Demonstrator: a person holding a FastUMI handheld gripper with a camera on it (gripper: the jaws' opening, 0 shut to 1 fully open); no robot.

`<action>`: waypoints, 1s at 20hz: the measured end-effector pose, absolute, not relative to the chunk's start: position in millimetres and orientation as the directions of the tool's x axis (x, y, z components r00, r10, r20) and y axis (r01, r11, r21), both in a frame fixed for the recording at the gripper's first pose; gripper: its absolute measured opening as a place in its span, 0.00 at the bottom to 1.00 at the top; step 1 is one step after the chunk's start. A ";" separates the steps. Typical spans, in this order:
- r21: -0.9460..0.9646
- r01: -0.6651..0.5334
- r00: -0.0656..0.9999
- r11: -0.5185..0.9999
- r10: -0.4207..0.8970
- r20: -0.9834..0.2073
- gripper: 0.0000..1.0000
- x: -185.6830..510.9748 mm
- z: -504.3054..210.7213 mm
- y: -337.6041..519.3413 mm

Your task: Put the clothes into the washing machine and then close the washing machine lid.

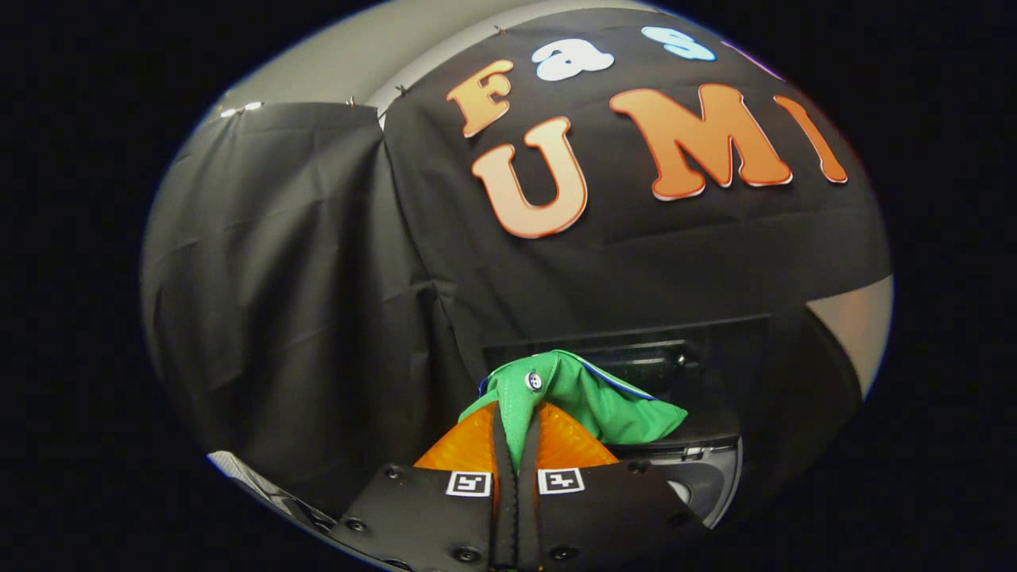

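1. Jaws: drawn almost together, both fingers pressing on a thin fold of cloth pinched between them. The gripper (pixel 515 433) sits low in the gripper view, its two fingers running forward side by side with only the cloth's thickness between them.

2. Garment (pixel 592 397): green fabric, held by the fingers. A narrow strip of it runs down the slot between them; the rest bunches up over the fingertips and spills to the right, ending in a loose point. A strip of blue and white trim shows along its upper right edge.

3. Button (pixel 533 381): small, pale, round, on the garment near its top, just above the fingertips.

4. Washing machine (pixel 699 469): dark body beyond and to the right of the fingers, partly hidden by the garment. A curved, glossy rim and a lighter grey panel show just below the garment's loose point. The garment hangs in front of and above this rim; whether it touches the rim cannot be told.

5. Lid (pixel 675 353): dark flat panel standing up behind the garment, raised and open, its face toward the gripper.

6. Booth wall (pixel 318 278): black cloth, creased, hung behind the machine and to the left.
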State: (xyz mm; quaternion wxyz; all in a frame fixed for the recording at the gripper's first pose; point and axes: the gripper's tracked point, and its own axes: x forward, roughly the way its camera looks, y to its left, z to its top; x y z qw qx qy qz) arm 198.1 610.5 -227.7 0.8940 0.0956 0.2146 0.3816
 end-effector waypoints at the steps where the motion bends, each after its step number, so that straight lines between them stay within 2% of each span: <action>1: 0.324 -0.639 0.611 0.698 0.716 -0.338 0.08 198.8 -246.7 618.9; 5: 0.289 -0.558 0.628 0.778 0.623 -0.466 0.08 212.5 -332.3 625.1; 9: 0.178 -0.423 0.674 0.889 0.439 -0.594 0.08 228.3 -413.9 600.1; 12: 0.187 -0.402 0.604 0.896 0.413 -0.682 0.08 221.7 -462.2 603.4; 15: 0.122 -0.382 0.516 0.916 0.322 -0.794 0.08 207.1 -509.7 595.7; 18: 0.155 -0.291 0.425 0.944 0.273 -0.863 0.08 200.4 -538.4 589.0; 20: 0.179 -0.240 0.420 0.954 0.268 -0.867 0.08 200.9 -539.7 589.4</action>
